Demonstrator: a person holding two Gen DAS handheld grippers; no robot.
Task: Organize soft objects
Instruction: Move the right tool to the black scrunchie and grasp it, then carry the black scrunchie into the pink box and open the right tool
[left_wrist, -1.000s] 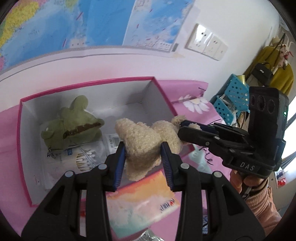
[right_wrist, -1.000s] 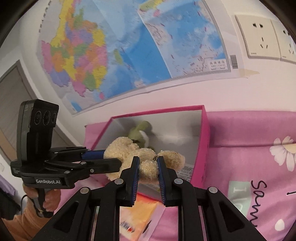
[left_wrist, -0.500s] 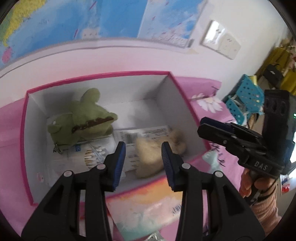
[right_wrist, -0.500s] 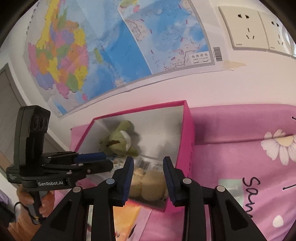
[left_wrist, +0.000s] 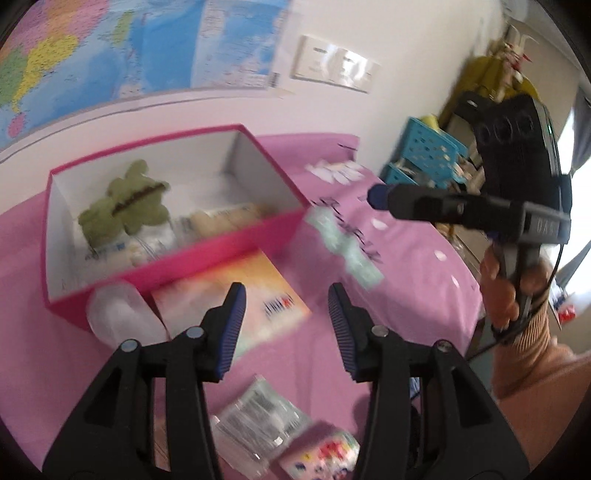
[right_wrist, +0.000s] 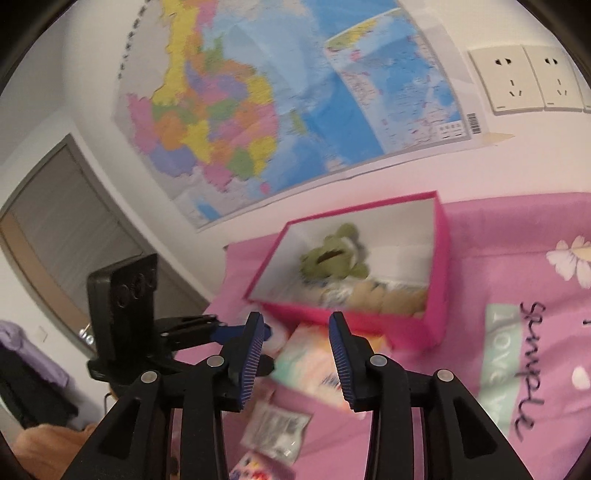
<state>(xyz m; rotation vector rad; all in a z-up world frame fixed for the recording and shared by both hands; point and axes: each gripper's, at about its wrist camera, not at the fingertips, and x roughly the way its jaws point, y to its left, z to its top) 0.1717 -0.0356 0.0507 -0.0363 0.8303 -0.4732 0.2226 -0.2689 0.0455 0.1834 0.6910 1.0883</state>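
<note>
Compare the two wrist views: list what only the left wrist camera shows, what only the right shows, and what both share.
Only the left wrist view: turquoise perforated plastic baskets, a yellow garment hanging behind, and a hand gripping the right gripper.

Only the right wrist view: a grey door and the left gripper seen from outside.

Both: the pink open cardboard box holding a green plush frog and beige teddy bear, the wall map, white sockets.

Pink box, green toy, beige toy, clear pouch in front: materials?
Pink box: seems rigid cardboard, matte pink outside, white inside; straight thin walls.
Green toy: plush fabric, fuzzy lumpy outline.
Beige toy: curly pile plush, though blurred.
Clear pouch: likely thin plastic film, glossy and see-through, crinkled.
</note>
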